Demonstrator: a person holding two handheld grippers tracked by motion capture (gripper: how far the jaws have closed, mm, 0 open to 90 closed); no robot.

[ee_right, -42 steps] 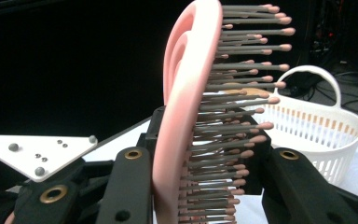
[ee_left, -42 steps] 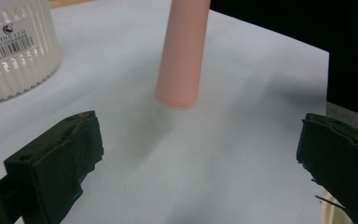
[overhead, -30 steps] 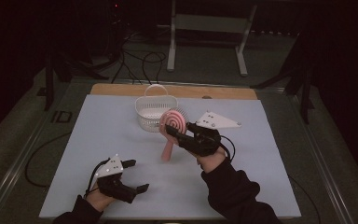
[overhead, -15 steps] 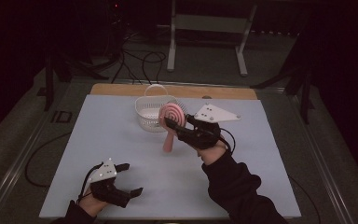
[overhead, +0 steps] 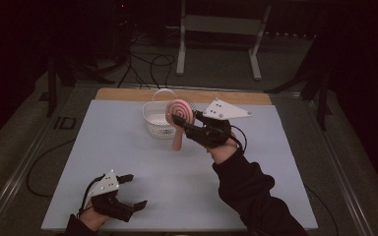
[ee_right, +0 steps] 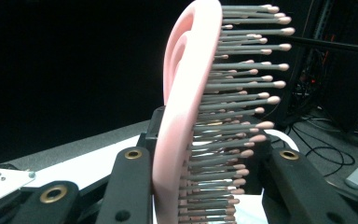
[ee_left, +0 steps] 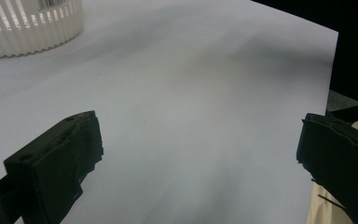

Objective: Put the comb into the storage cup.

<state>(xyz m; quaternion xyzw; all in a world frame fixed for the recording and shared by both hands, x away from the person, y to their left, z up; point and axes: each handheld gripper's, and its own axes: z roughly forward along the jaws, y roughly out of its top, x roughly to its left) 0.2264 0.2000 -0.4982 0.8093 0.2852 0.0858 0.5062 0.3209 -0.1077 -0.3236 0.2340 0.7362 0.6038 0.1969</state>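
Hairbrush [overhead: 179, 116] now raised beside basket [overhead: 158, 120].

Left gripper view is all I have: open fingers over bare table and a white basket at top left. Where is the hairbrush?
Observer: The pink hairbrush is up in the right gripper, lifted off the table next to the white basket.
Operator: Is it properly gripped?
Observer: The right gripper view shows the fingers closed on the brush head, bristles pointing to that view's right.
Operator: Which way does the handle point?
Observer: In the high view it hangs down toward the table, just right of the basket.
Operator: Anything in the basket?
Observer: I cannot tell; its inside is too small in the high view.
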